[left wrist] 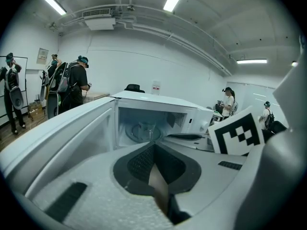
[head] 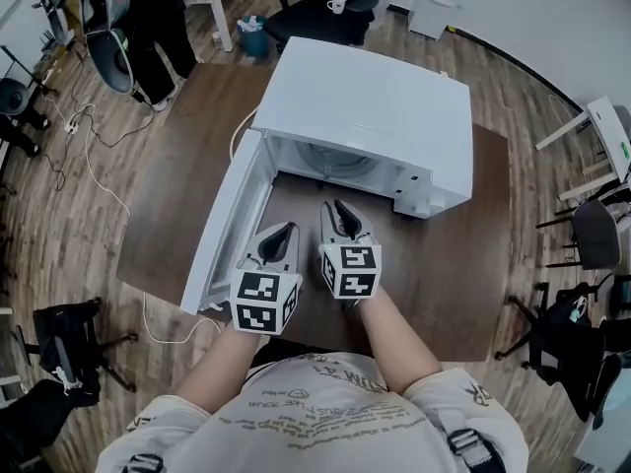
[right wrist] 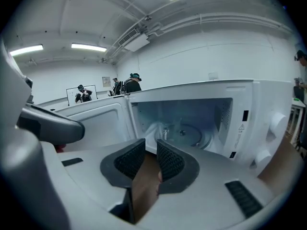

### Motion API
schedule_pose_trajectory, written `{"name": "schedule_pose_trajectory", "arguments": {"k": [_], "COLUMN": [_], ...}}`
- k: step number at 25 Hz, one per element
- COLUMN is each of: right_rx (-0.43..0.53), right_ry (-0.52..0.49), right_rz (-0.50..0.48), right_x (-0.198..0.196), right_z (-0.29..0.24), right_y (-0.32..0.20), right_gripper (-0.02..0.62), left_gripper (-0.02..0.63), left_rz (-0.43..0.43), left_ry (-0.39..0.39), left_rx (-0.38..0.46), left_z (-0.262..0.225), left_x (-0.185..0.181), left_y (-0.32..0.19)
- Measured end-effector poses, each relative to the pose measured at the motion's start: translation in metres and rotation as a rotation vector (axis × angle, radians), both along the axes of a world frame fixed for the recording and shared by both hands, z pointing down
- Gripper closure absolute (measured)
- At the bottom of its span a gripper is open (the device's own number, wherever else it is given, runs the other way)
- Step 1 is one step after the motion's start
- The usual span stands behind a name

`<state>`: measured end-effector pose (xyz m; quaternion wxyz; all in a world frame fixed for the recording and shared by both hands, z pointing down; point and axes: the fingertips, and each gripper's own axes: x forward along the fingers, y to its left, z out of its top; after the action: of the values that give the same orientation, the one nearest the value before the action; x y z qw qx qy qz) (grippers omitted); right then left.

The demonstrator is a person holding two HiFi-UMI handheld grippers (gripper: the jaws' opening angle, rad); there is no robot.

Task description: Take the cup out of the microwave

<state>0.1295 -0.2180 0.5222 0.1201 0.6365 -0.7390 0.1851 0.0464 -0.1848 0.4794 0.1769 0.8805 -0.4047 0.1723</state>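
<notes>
A white microwave [head: 365,106] stands on the brown table [head: 444,284] with its door [head: 232,230] swung open to the left. Inside, on the glass turntable, a small clear cup [left wrist: 146,130] stands upright; the right gripper view shows the cup [right wrist: 165,133] at the left of the cavity. The head view hides it under the microwave's top. Both grippers hover side by side in front of the opening, pointing into it. My left gripper [head: 288,230] has its tips together and holds nothing. My right gripper [head: 338,208] stands a little open, with only the table showing between its pads [right wrist: 169,159].
The open door [left wrist: 62,133] flanks my left gripper on its left. The microwave's control panel with knobs [right wrist: 276,123] lies to the right of the cavity. Office chairs [head: 325,8], a cable [head: 94,166] on the wood floor and standing people [left wrist: 72,85] surround the table.
</notes>
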Motion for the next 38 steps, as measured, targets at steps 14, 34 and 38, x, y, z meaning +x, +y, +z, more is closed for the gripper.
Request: {"name": "schedule_pose_trajectory", "arguments": {"k": [14,34,38], "right_rx": [-0.027,0.025,0.013], "right_ry": [-0.031,0.050,0.143], "right_rz": [-0.108,-0.265,-0.296], "right_x": [0.002,-0.033,-0.042], "right_z": [0.041,0.068,0.073], "right_y": [-0.072,-0.112,-0.114], "right_gripper": [0.460,0.445,0.445], "left_gripper": [0.592,0.592,0.592], "left_rz": [-0.073,-0.137,-0.142], "left_ry": [-0.040,-0.080,-0.083], "left_rx": [-0.056,-0.106,-0.111], "left_z": [0.019,0.036,0.039], "left_x": [-0.023,-0.041,-0.045], "left_y": [-0.009,-0.003,-0.002]}}
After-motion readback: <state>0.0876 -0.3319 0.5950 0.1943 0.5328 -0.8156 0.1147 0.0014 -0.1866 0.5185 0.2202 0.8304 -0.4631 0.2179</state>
